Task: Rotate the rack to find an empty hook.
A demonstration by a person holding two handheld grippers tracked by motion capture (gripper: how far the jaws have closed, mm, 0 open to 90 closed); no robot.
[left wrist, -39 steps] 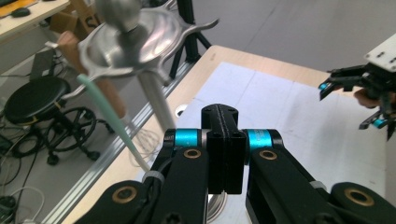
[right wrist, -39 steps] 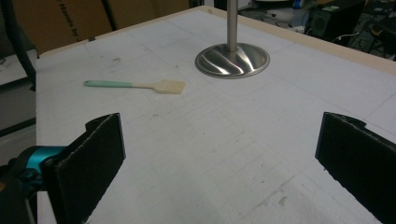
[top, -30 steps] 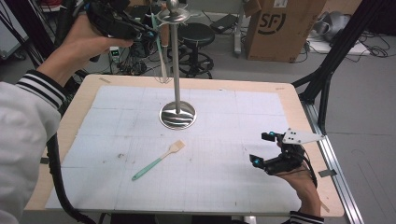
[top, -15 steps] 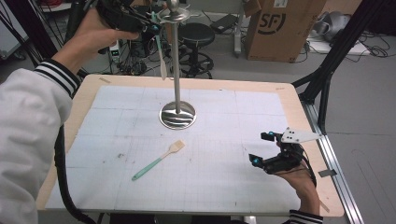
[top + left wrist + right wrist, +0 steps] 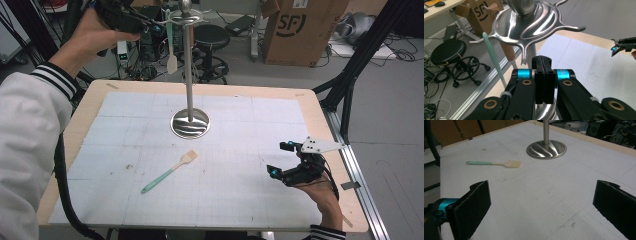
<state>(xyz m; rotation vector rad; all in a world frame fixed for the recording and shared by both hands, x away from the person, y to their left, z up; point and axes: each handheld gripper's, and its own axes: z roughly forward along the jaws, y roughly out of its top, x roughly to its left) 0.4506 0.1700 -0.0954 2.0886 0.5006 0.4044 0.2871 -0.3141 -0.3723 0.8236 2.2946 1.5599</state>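
Left gripper [image 5: 543, 82] is fully closed, the two black jaws pressed flat against each other w/ nothing pinched between them. It sits raised off the table, up at the crown of a steel utensil stand [image 5: 188, 75], jaw tips just below and in front of the stand's spoked hook ring [image 5: 529, 22]. In the high view that same gripper [image 5: 150, 22] is in the person's left hand [image 5: 92, 37], at the far-left edge of the table, level w/ the ring.

Hanging from one hook on the ring: a spatula w/ mint-green handle [image 5: 494, 57] and a wooden blade, next to the pole; in the high view it dangles just left of the pole [image 5: 171, 47].

Right gripper [image 5: 541, 207] is wide open, jaws far apart, empty, only the white table mat [image 5: 536, 195] betw. them. In the high view it [image 5: 285, 162] rests low near the table's right front, held by the right hand [image 5: 320, 195], well apart from the stand.

A second spatula [image 5: 170, 171], mint handle w/ wooden blade, lies flat on the mat, in front of the stand's round base [image 5: 190, 123] and left of the right gripper; nothing touches it. Right gripper view shows it [image 5: 495, 164] lying sideways, left of the base [image 5: 546, 149].

Behind the table: black stool [image 5: 210, 40], SF cardboard box [image 5: 295, 30].
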